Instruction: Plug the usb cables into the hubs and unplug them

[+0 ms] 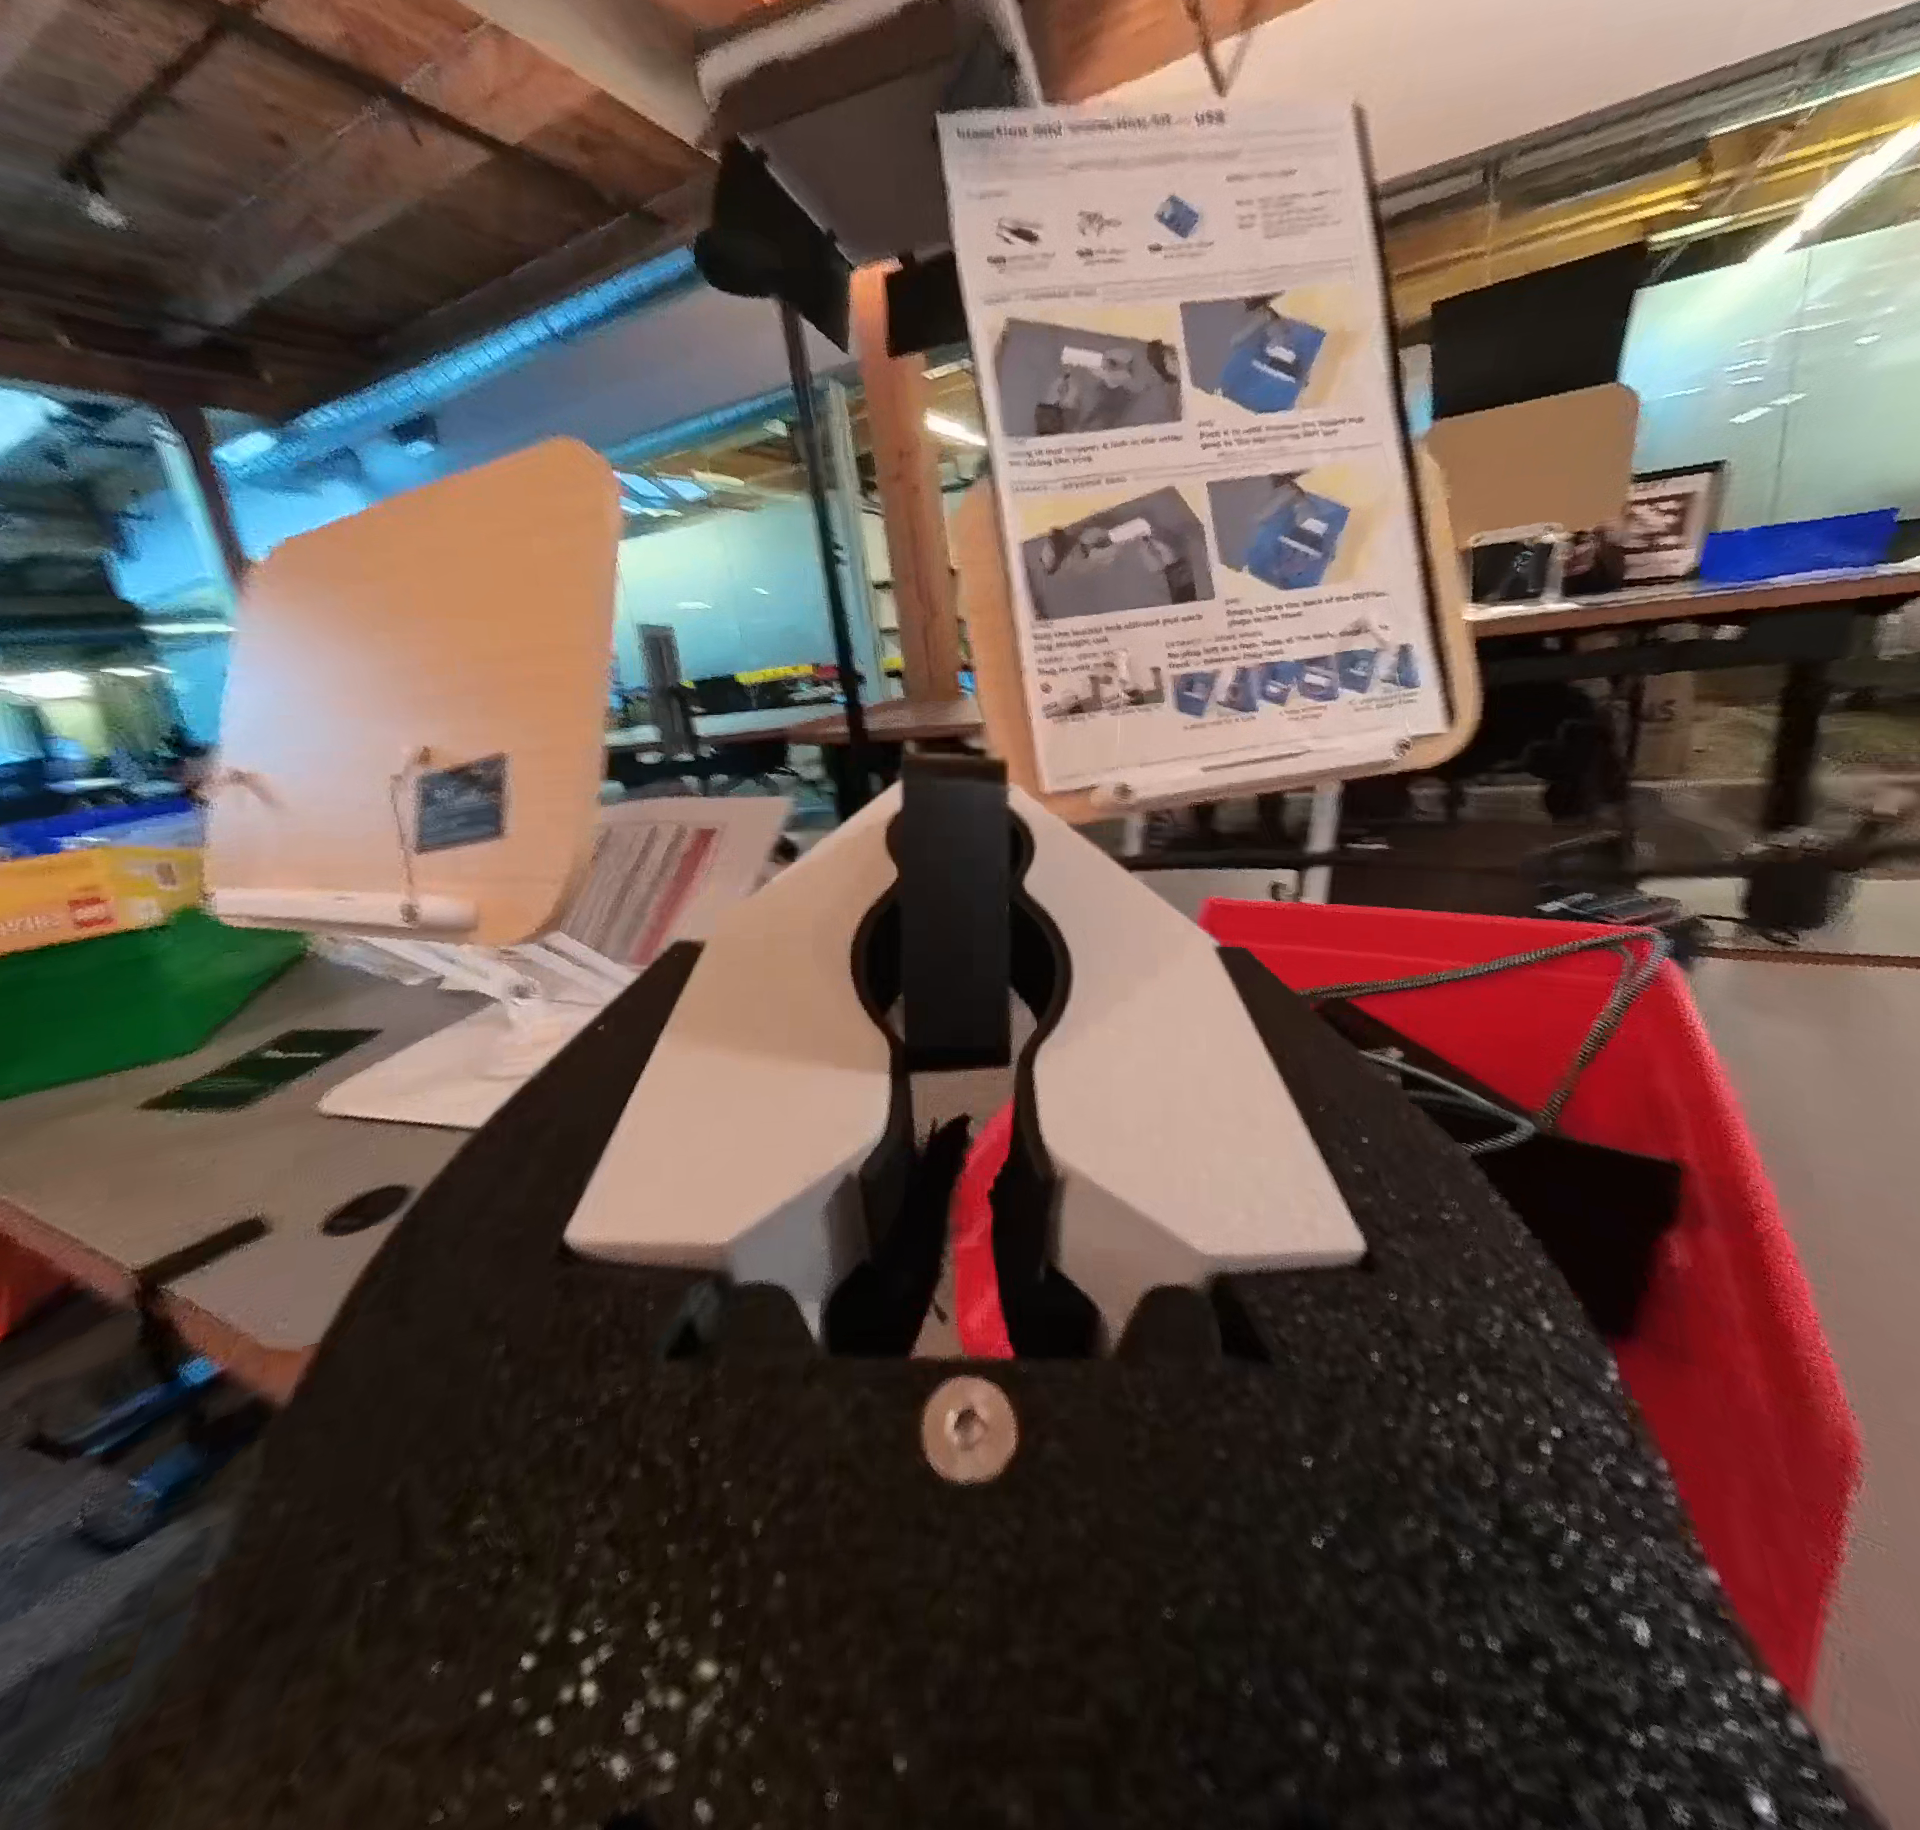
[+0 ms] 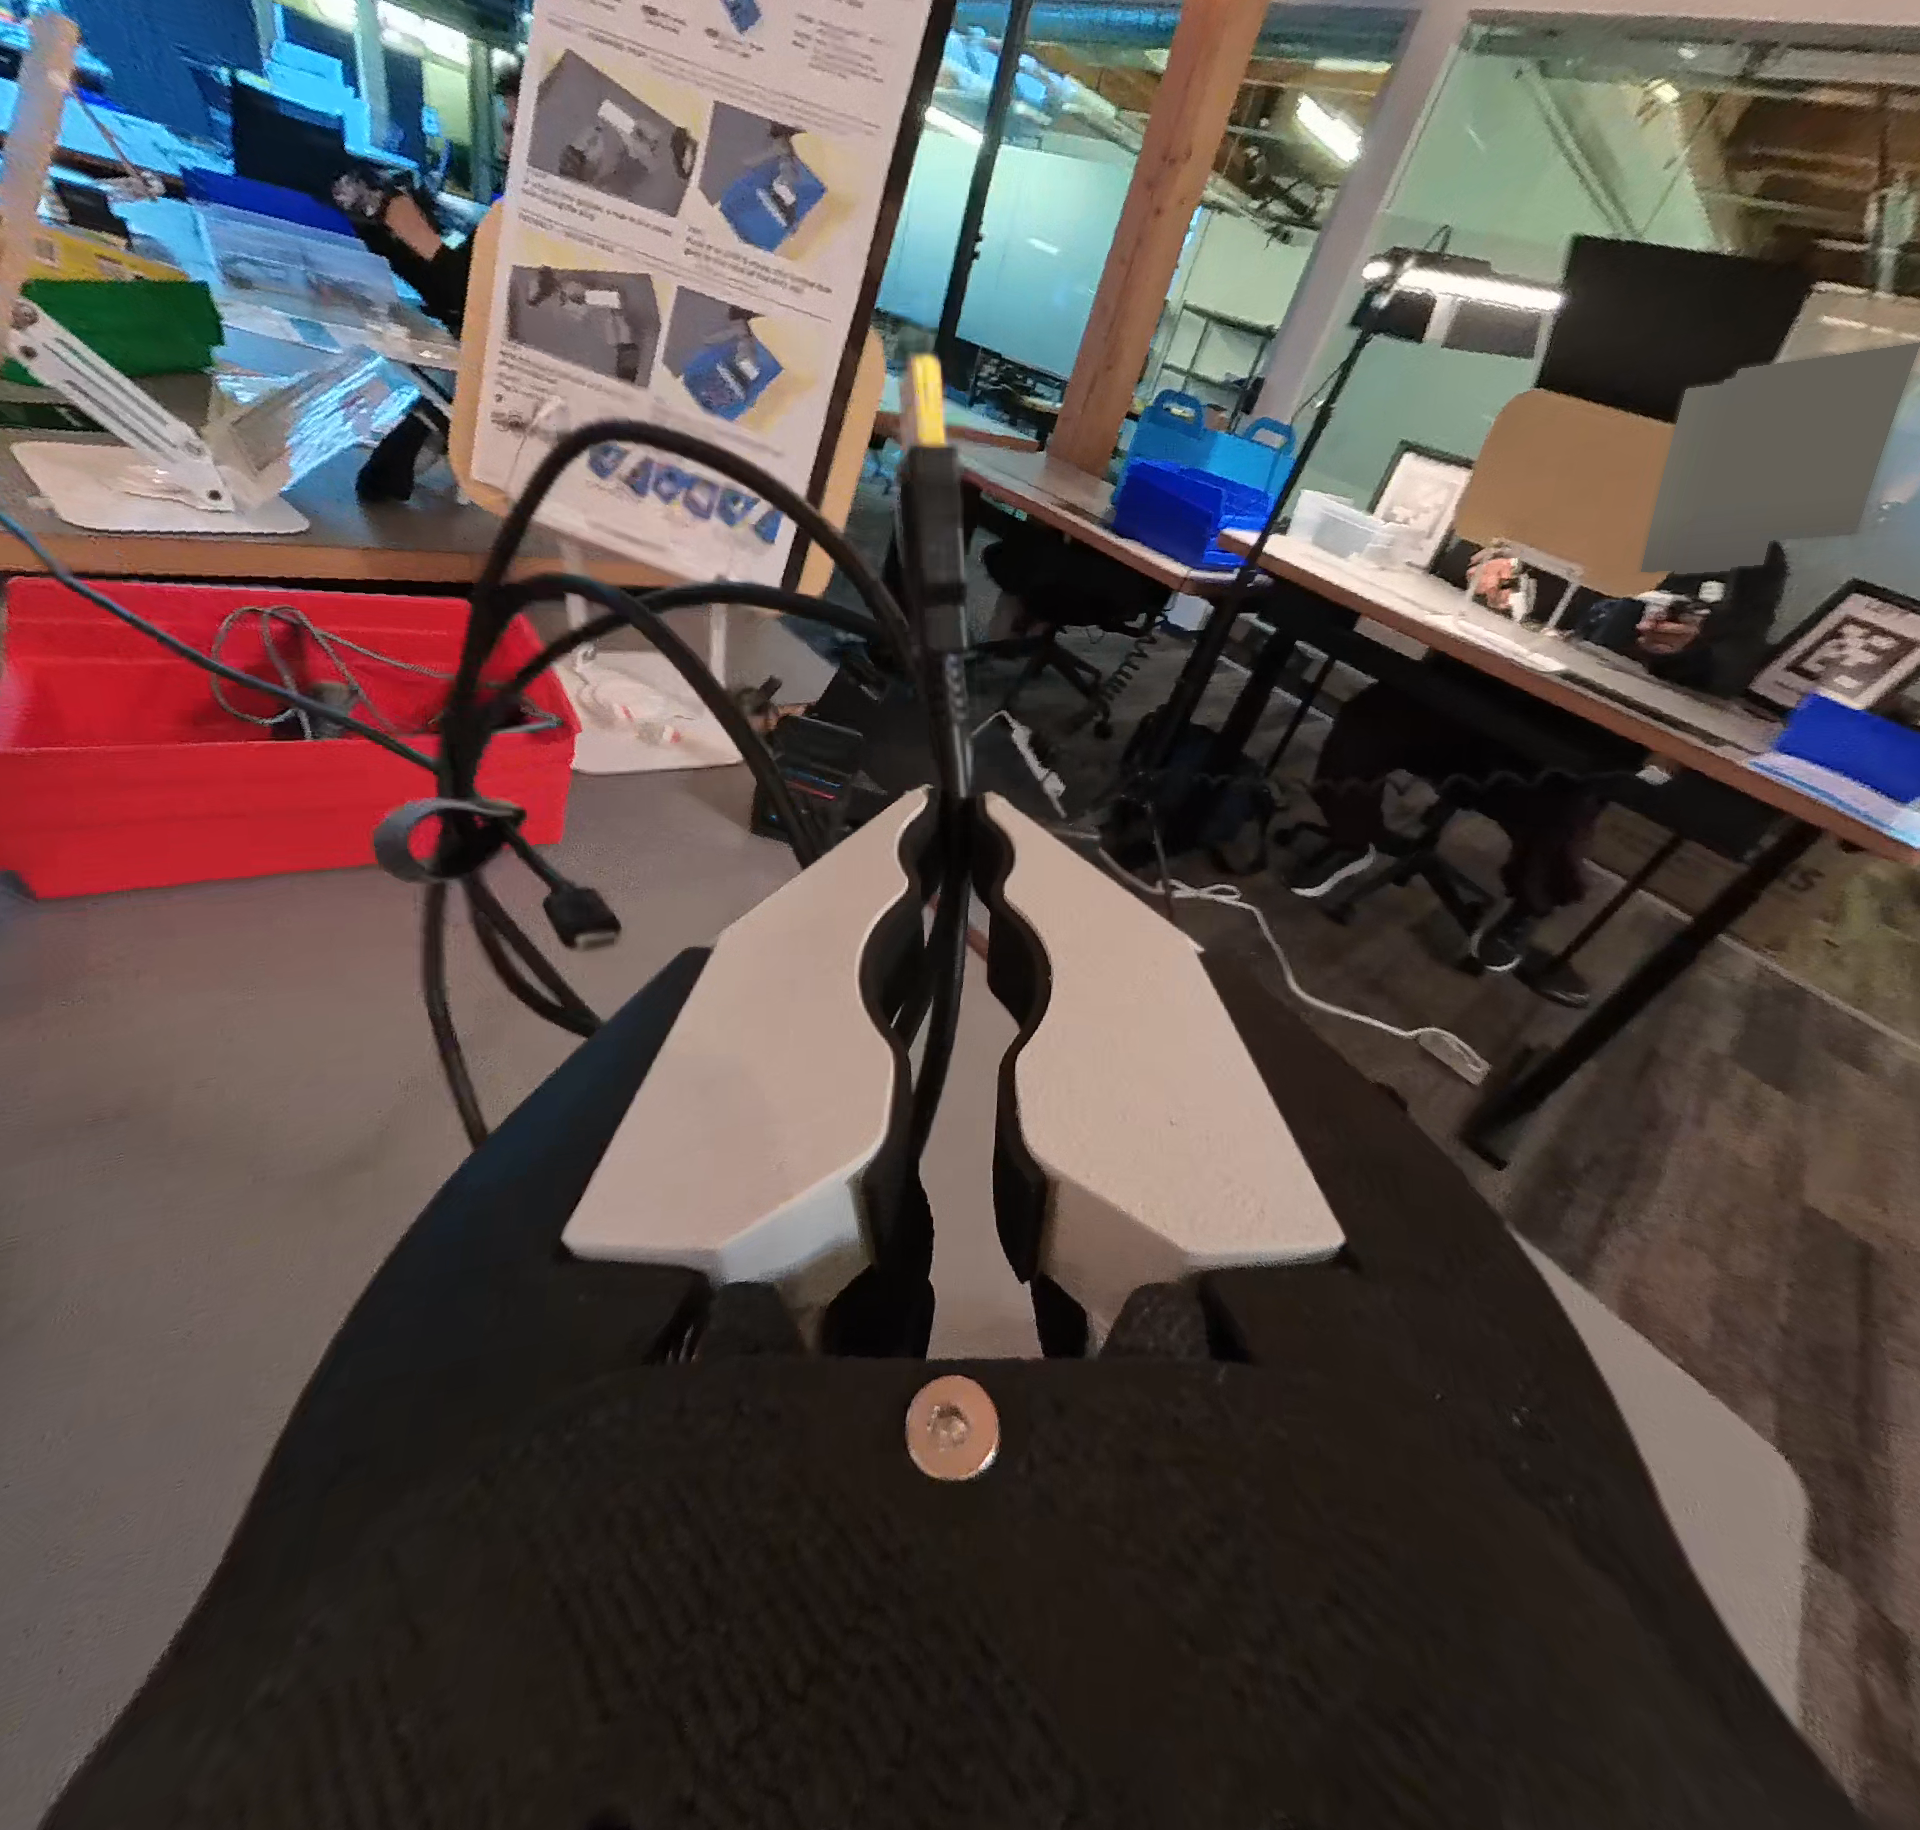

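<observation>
While upright, USB cable (image 2: 940, 700) sits pinched between right jaws.

We see a grey table (image 2: 208, 1032) with a wood edge. On it a red bin (image 2: 281, 772) sits at the far side; inside lie grey cords, details unclear. Behind the bin stands an instruction sheet (image 2: 696, 222) on a white stand, its base (image 2: 665, 731) on the tabletop. In the left wrist view the same surface (image 1: 125, 1157) carries a green bin (image 1: 114, 991), a white stand base (image 1: 436, 1074) and two dark flat cards (image 1: 260, 1063). A second stand (image 2: 145, 471) rests on the neighbouring table (image 2: 312, 544), near a green bin (image 2: 114, 326).
</observation>
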